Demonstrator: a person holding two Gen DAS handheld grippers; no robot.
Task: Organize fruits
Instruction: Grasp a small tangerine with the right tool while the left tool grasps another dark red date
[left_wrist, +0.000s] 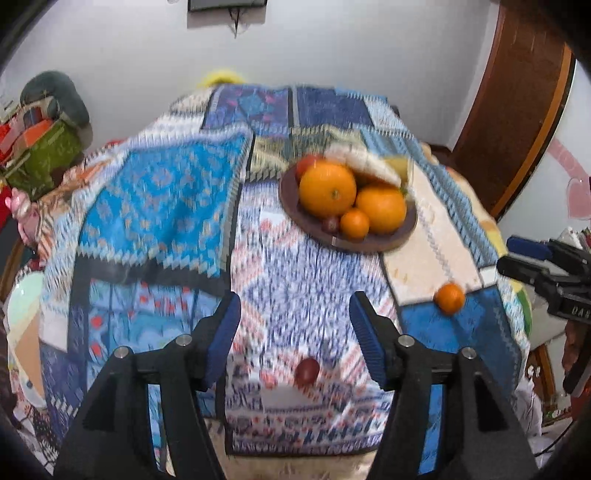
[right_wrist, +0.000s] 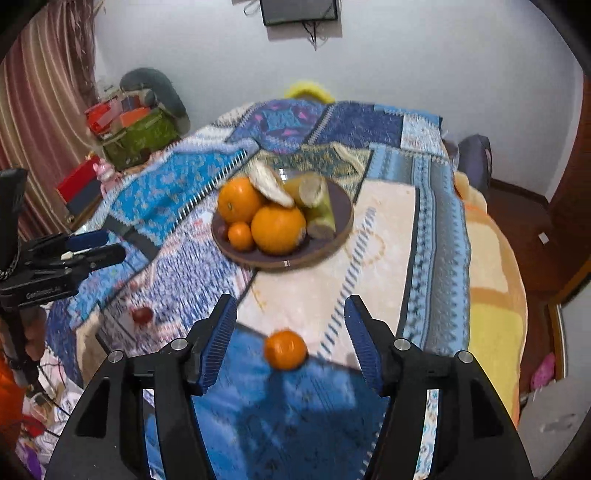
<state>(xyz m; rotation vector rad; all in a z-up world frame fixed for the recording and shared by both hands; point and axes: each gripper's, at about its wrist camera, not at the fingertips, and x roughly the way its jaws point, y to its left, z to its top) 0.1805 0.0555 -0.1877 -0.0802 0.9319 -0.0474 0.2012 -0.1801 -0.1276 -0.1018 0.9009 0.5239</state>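
Fruit may roll off the soft bed (right_wrist: 388, 229) if either empty, half-open gripper (left_wrist: 295, 321) (right_wrist: 290, 321) nudges the tangerine (right_wrist: 285, 349) or plum (left_wrist: 306, 370).

Both grippers tilt downward with nothing held, the left gripper (left_wrist: 294, 332) with its blue-padded fingers (left_wrist: 221, 336) parted and empty, the right gripper (right_wrist: 291, 334) likewise spread, its fingers (right_wrist: 364, 343) clear of any contact, each showing at the edge of the other's view.
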